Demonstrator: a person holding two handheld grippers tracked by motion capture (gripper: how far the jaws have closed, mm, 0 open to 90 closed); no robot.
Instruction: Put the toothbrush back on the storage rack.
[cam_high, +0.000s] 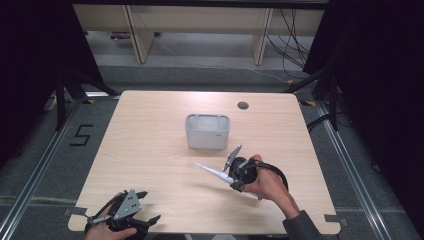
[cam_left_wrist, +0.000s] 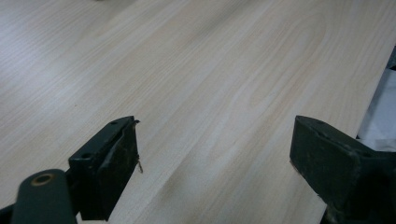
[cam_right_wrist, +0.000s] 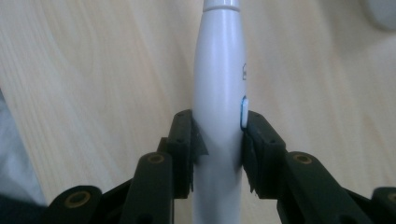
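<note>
- The table (cam_high: 150, 145), a pale wood-grain top, takes up the middle of the high view; it stands on grey floor with dark curtains at both side edges of the frame, light wooden furniture legs along the top edge, and a "5" taped on the floor at centre left.
- A small round grommet (cam_high: 243, 105) sits in the tabletop at upper centre right.
- The grey bin (cam_high: 207, 131), an open-topped rectangular container, stands upright near the middle of the table, just above and left of the right-hand tool.
- The right gripper (cam_right_wrist: 217, 154) is clamped on the white electric toothbrush handle (cam_right_wrist: 217, 93): in the right gripper view both pads press its sides low in the frame, with the handle's button just beside the right pad.
- In the high view that handle slants toward the upper left, below the bin and apart from it, and appears lifted off the wood.
- The left gripper (cam_left_wrist: 215, 154) rests at the lower left corner of the table with its 2 jaws spread wide and nothing but bare wood between them.
- Judged step: the handle is grasped and being carried; dropping it in the bin seems the aim.
- The next move calls for raising the handle above the rim, centring it over the opening, tipping it narrow end down, then letting go.
</note>
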